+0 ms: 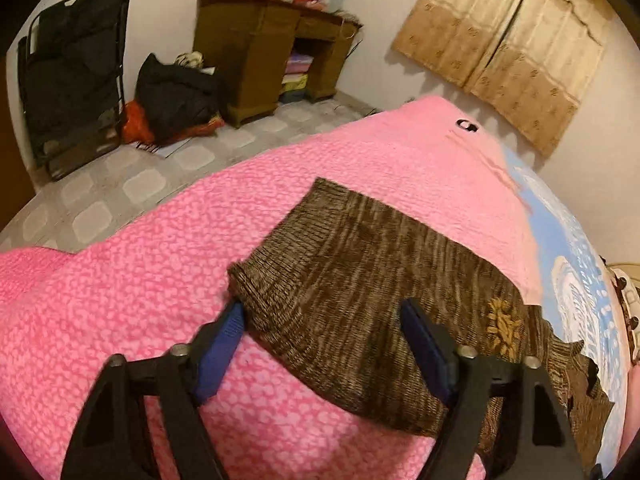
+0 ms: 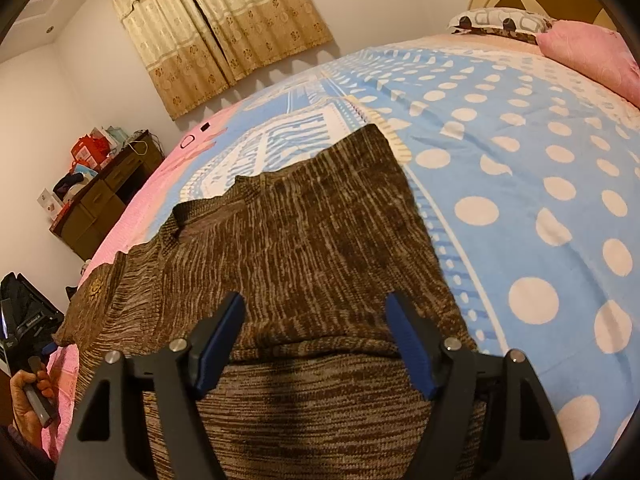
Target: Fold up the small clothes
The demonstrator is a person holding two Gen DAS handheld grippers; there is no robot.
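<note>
I've got 1 brown knit sweater (image 2: 304,248) flat on the bed (image 2: 520,184), part on the pink blanket (image 1: 160,300), part on the blue dotted sheet. 2 grippers: left gripper (image 1: 320,320) released, jaws straddling the sweater's sleeve cuff (image 1: 260,280), nothing pinched. Right gripper (image 2: 316,316) released too, over the sweater's near fold. Risk imo: left closes w/ blanket under the cuff, drags both; loose knit could slip, fold goes skewed.

Both grippers (image 1: 322,312) (image 2: 314,306) agape, downtilted
</note>
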